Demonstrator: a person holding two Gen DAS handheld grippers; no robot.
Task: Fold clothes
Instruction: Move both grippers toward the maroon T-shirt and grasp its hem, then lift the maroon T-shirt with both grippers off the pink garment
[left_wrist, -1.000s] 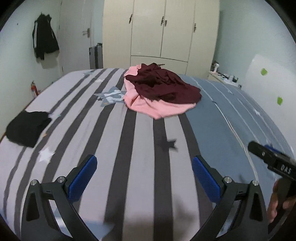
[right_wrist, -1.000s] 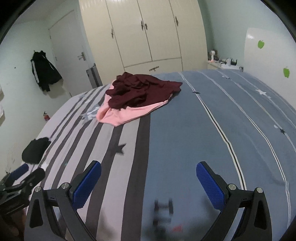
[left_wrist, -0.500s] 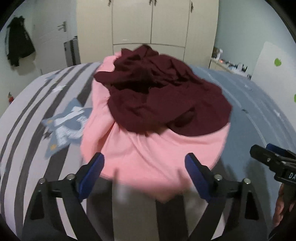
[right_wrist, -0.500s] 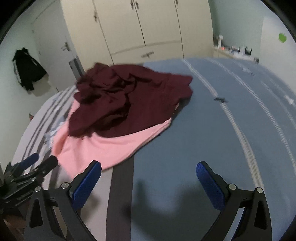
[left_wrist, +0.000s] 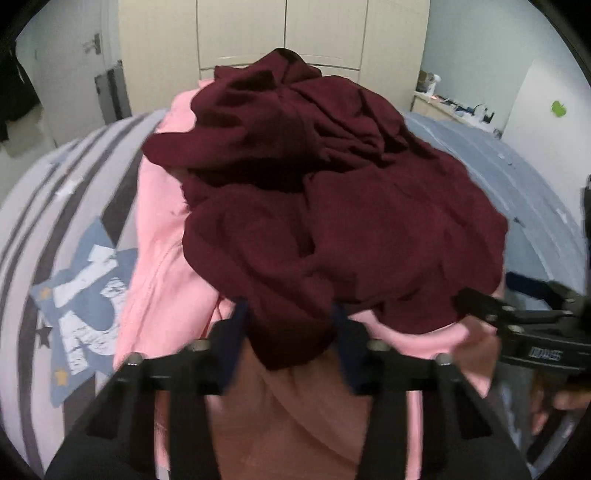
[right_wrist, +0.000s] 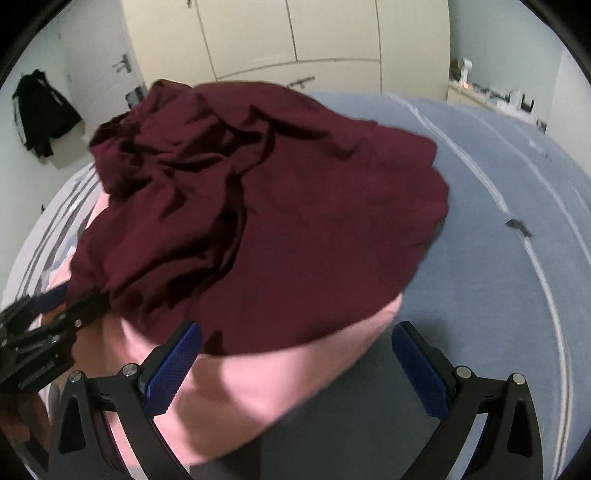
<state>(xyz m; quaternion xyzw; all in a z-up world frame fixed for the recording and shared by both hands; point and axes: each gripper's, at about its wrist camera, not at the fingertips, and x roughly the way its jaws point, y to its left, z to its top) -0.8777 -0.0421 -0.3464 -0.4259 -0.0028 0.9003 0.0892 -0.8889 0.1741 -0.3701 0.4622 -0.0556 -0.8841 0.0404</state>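
A crumpled dark maroon garment (left_wrist: 332, 206) lies on top of a pink garment (left_wrist: 162, 266) on the bed; both also show in the right wrist view, the maroon garment (right_wrist: 266, 206) over the pink garment (right_wrist: 258, 387). My left gripper (left_wrist: 290, 328) has its fingers half closed around the maroon garment's near hem, which hangs between them; a firm pinch is unclear. My right gripper (right_wrist: 295, 360) is open, with its fingers over the pink garment's near edge just below the maroon hem.
The bed (right_wrist: 498, 258) has a blue cover with white lines on the right and grey stripes (left_wrist: 33, 229) with a star print on the left. Cream wardrobes (right_wrist: 295, 33) stand behind. A black jacket (right_wrist: 44, 114) hangs on the left wall.
Both grippers moved forward from the open bed to the clothes pile. My left gripper's fingers narrowed from wide open to around the maroon hem. My right gripper stayed open.
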